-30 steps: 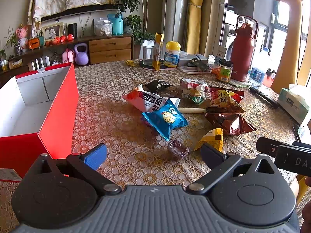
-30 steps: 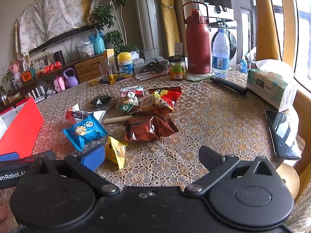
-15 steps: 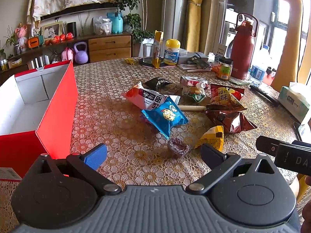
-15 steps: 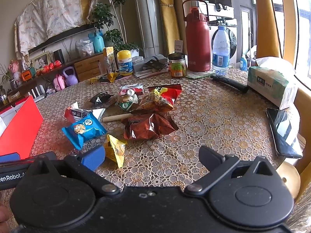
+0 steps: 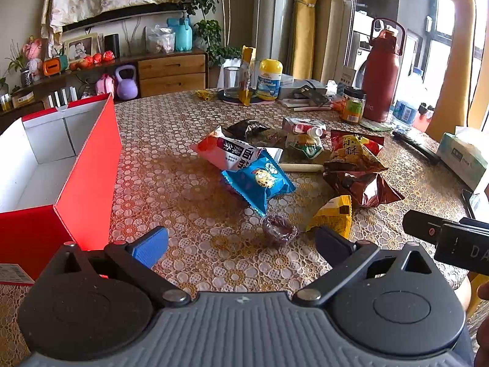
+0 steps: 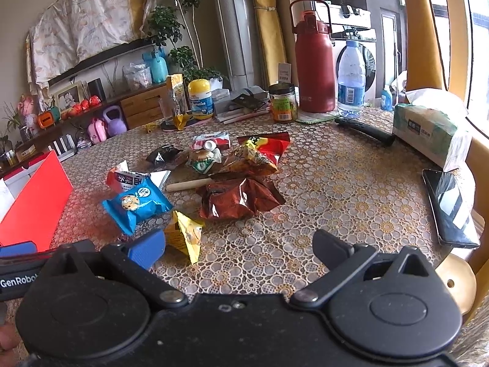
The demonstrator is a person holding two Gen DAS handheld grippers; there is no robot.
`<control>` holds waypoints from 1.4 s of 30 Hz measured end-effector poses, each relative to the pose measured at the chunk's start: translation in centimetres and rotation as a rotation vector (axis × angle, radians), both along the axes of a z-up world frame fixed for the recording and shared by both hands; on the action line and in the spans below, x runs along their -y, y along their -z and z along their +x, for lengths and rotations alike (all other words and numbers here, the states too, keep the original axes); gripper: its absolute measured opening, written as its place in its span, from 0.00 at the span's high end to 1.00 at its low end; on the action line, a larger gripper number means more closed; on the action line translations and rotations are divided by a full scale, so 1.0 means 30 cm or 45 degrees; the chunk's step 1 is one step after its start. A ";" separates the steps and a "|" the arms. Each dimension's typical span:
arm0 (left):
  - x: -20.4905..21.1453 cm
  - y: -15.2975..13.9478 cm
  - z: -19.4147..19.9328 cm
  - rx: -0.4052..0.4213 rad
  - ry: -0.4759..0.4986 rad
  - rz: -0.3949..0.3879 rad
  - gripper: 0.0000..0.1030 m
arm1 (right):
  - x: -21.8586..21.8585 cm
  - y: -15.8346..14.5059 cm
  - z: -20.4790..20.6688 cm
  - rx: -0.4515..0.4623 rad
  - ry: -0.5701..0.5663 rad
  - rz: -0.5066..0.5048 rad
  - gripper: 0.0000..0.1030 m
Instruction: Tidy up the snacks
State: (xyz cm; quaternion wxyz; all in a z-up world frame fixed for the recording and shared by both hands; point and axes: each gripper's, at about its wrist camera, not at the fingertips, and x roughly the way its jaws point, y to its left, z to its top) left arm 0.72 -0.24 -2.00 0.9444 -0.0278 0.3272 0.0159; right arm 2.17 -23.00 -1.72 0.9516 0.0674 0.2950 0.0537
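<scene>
Approach step: the left gripper (image 5: 241, 244) and right gripper (image 6: 240, 246) hold their jaws spread, empty. Next, the small yellow foil packet (image 6: 183, 235), just ahead of the right jaws, needs straddling, then carrying to the open red cardboard box (image 5: 88, 180).

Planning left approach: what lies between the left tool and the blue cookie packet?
Left wrist view: only patterned lace tablecloth between the open left tool and the blue cookie packet; a small dark-red wrapped sweet sits just right of that line.

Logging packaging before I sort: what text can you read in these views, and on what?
"GenRobot": left gripper body, cut off.
"DA": right gripper body, cut off.
"面筋": white-red packet.
"酥": yellow-red bag.
Too blurred: blue cookie packet, yellow-lid bottle, jar, tissue box.
</scene>
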 end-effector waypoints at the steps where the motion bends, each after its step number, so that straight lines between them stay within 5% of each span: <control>1: 0.001 0.000 0.001 -0.001 0.001 0.001 0.00 | 0.002 -0.001 0.000 0.002 -0.001 0.002 0.00; 29: 0.044 0.070 0.085 -0.016 0.085 0.068 0.00 | 0.024 -0.012 0.058 0.093 0.037 -0.057 0.00; 39: 0.049 0.118 0.149 -0.003 0.095 0.022 0.01 | 0.033 0.016 0.112 0.093 0.007 -0.039 0.00; 42: 0.059 0.134 0.169 -0.013 0.113 0.010 0.14 | 0.038 0.026 0.126 0.085 -0.016 -0.022 0.01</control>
